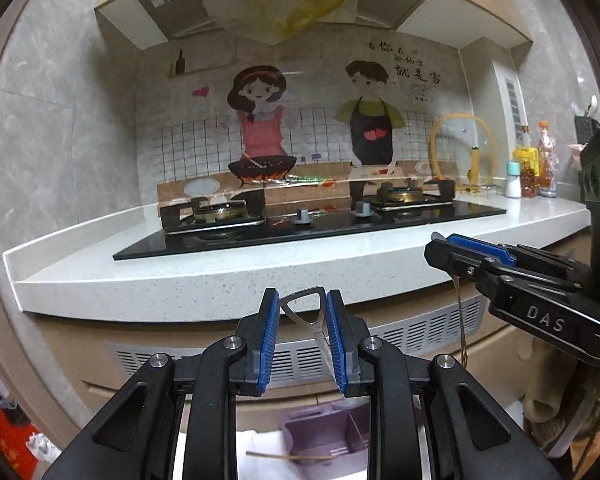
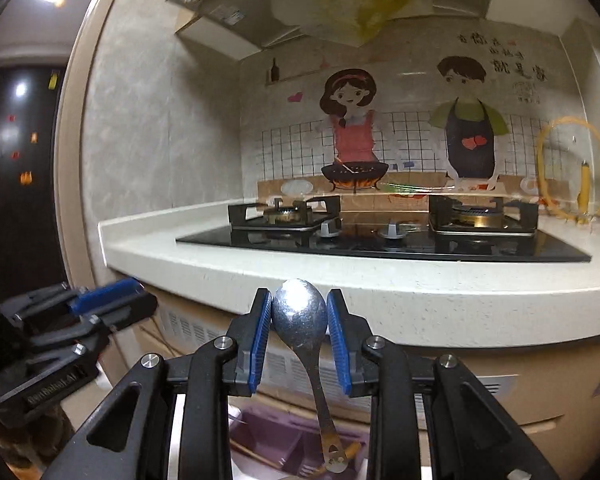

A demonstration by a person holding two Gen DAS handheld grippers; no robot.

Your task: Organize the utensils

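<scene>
A: What does the right tool (image 2: 299, 316) hold?
B: A spoon (image 2: 300, 312). Its pads pinch the bowl, handle hanging toward 6 o'clock over the purple box (image 2: 260, 432).
A: And the left tool (image 1: 302, 320)?
B: It grips a metal handle (image 1: 305, 308), above the box (image 1: 320, 432) too.

Organizer (image 1: 320, 436) mostly hidden behind left gripper (image 1: 302, 338) frame, cut by bottom edge. Left-view utensil (image 1: 306, 310) lower end hidden. Left gripper motion-blurred in right view. Spoon (image 2: 300, 316) handle-tip detail unclear.
</scene>
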